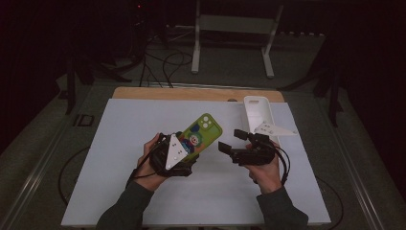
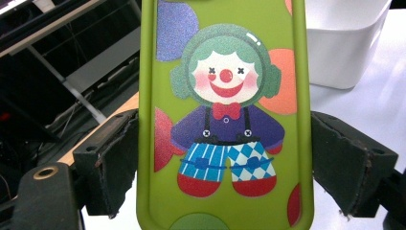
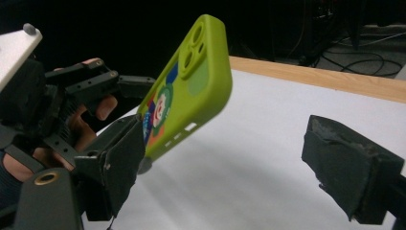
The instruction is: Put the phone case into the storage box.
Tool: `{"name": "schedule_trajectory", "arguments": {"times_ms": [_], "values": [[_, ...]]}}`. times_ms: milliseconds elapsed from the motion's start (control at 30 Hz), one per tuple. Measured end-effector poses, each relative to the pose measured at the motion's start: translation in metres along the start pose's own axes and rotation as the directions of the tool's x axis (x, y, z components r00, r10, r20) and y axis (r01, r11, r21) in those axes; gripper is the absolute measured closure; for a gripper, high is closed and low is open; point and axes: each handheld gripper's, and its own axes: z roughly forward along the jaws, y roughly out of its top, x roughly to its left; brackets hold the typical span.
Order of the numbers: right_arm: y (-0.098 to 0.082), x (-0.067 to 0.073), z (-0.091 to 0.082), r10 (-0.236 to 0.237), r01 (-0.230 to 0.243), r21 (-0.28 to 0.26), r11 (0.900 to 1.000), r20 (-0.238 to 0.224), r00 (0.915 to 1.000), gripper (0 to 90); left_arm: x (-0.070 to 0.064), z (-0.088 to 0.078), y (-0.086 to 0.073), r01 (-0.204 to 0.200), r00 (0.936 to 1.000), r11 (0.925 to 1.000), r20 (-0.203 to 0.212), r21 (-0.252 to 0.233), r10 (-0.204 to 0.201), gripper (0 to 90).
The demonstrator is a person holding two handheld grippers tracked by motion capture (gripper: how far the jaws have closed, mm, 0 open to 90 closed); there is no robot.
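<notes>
high view has the left gripper (image 1: 184, 160) over the middle of the white worktop (image 1: 124, 143), clamped on the lower end of a green phone case (image 1: 200, 135) printed with a clown; the case slants up and away toward the far right corner, clear of the surface. left gripper view shows both pads (image 2: 115, 158) pressed against the case's (image 2: 225, 115) long edges, clown side facing the camera. the right gripper (image 1: 231, 142) sits just beside the case, toward the right edge of the worktop, jaws spread wide with nothing between them. right gripper view looks along those parted jaws at the case (image 3: 196, 86), its camera cut-outs at the raised end. a white phone case (image 1: 258, 112) lies near the far right corner
</notes>
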Motion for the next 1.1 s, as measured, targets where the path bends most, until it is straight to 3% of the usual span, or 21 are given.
{"name": "schedule_trajectory", "arguments": {"times_ms": [300, 600, 733, 833, 967, 1000, 1100], "values": [[0.006, 0.004, 0.005, -0.004, 0.004, 0.001, 1.0, -0.026, 0.9997, 17.3, -0.007, -0.001, 0.007, -0.022, 0.9997, 0.9995, 0.009, -0.021, 0.022, 16.1], [0.009, 0.011, 0.014, -0.008, 0.009, 0.019, 1.0, -0.036, 0.9993, 27.2, -0.013, 0.0, 0.011, -0.034, 0.999, 0.9989, 0.029, -0.032, 0.035, 16.1], [0.009, 0.012, 0.017, -0.003, 0.004, 0.028, 1.0, -0.053, 0.9986, 35.5, -0.015, -0.001, 0.013, -0.04, 0.9985, 0.9983, 0.037, -0.042, 0.041, 16.1], [0.008, 0.012, 0.019, 0.001, 0.002, 0.036, 0.999, -0.08, 0.9968, 46.7, -0.016, -0.002, 0.013, -0.039, 0.9982, 0.998, 0.044, -0.049, 0.042, 16.1], [0.007, 0.011, 0.02, 0.009, -0.005, 0.04, 0.999, -0.099, 0.995, 53.5, -0.019, -0.004, 0.015, -0.046, 0.9969, 0.9968, 0.061, -0.066, 0.05, 16.1], [0.006, 0.011, 0.021, 0.013, -0.007, 0.044, 0.999, -0.12, 0.9927, 60.1, -0.019, -0.004, 0.015, -0.044, 0.9967, 0.9965, 0.065, -0.071, 0.049, 16.1], [0.005, 0.009, 0.02, 0.035, -0.028, 0.044, 0.999, -0.161, 0.9864, 67.4, -0.019, -0.004, 0.016, -0.04, 0.9965, 0.9964, 0.07, -0.075, 0.045, 16.1]]}}
